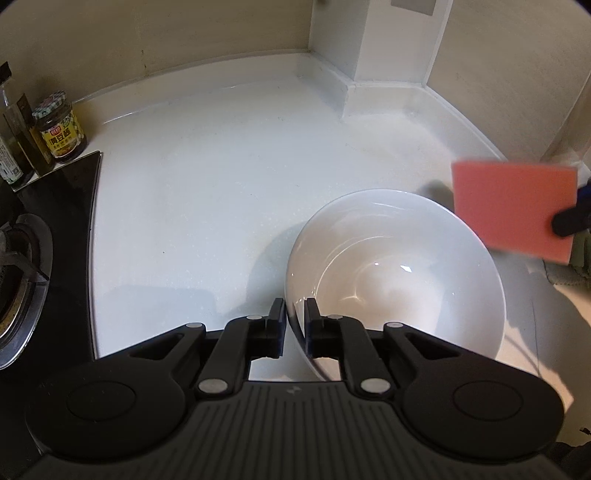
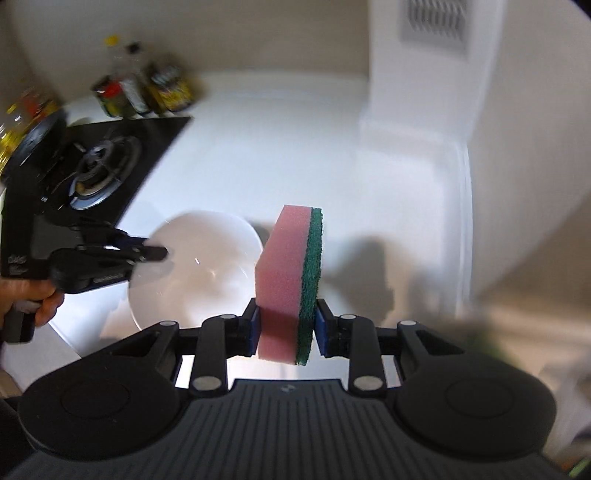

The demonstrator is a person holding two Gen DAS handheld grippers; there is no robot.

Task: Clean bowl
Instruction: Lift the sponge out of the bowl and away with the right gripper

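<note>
My left gripper (image 1: 294,314) was clamped on the near rim of the one white bowl (image 1: 399,273), one finger outside the wall and one inside, so the bowl sat tipped on the white counter (image 1: 207,177) with its mouth turned up towards me. My right gripper (image 2: 284,325) pinched the single sponge (image 2: 291,280) across its thickness, pink foam against one pad and the green scouring layer against the other, and held it on edge in the air just to the right of the bowl, apart from it. From the left wrist view the sponge showed as a blurred pink square past the bowl's far right rim. The counter had plenty of bare room behind and to the left of the bowl, running back to the raised lip where it met the beige wall (image 1: 184,33). A white boxed column (image 1: 388,48) stood out of the back corner and narrowed the room on the right. To the left the counter ended at the straight edge of the black glass hob (image 2: 122,155), with one burner (image 2: 99,170) in sight. Behind the hob stood a cluster of jars and bottles, too blurred in the right view to count surely; the left view showed one jar (image 1: 59,127) with a checked lid and two dark bottles (image 1: 18,136) beside it. A hand (image 2: 26,299) gripped the left tool's handle at the frame's edge
</note>
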